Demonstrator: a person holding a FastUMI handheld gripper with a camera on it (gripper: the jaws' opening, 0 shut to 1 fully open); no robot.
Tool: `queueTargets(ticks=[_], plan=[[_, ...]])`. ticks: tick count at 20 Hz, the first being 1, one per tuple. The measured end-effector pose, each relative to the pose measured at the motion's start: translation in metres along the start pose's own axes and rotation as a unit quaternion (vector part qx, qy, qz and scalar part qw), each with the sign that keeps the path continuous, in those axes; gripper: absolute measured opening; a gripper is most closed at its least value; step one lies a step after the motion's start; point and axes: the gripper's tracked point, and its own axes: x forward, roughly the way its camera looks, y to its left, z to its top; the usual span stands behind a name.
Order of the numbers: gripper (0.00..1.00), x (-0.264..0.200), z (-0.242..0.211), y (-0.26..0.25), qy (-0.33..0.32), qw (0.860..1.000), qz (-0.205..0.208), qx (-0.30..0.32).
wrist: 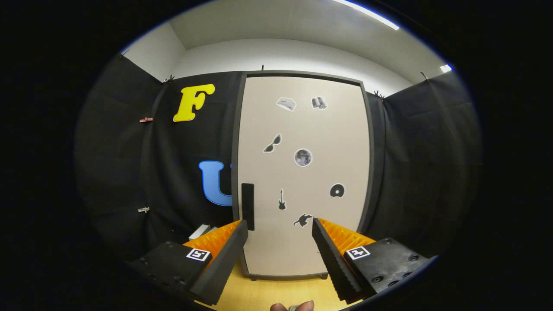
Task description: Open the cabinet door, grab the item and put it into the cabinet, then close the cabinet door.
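A small white item, possibly the thing to be stowed, is lying at the table's left edge, behind the left finger. The tool is being held spread wide and empty, facing one closed cabinet door with one dark handle and seven stickers. The slim handle could be missed or slipped off.
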Motion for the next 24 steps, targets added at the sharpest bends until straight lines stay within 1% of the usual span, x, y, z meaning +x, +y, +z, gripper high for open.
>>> queueTargets(ticks=[3,5,9,11,15,17,19,20,21,22,23,24], plan=[[0.98,0.022,-0.003,0.018,-0.002,1.000,0.014,0.012],[0.98,0.047,-0.010,0.031,0.001,1.000,0.017,0.017],[0.98,0.100,-0.028,0.042,0.009,1.000,0.001,-0.008],[0.98,0.120,-0.041,0.049,0.023,1.000,0.002,-0.006],[0.98,0.154,-0.048,0.050,0.021,1.000,-0.004,0.008],[0.96,0.165,-0.052,0.055,0.024,1.000,-0.003,0.018],[0.92,0.174,-0.053,0.062,0.024,1.000,0.000,0.013],[0.87,0.178,-0.053,0.065,0.022,1.000,0.000,0.005],[0.84,0.182,-0.054,0.066,0.024,1.000,-0.004,-0.008],[0.76,0.180,-0.054,0.062,0.027,0.999,-0.020,-0.023],[0.72,0.183,-0.051,0.061,0.016,0.999,-0.028,-0.031],[0.61,0.183,-0.047,0.062,0.006,0.999,-0.032,-0.035]])
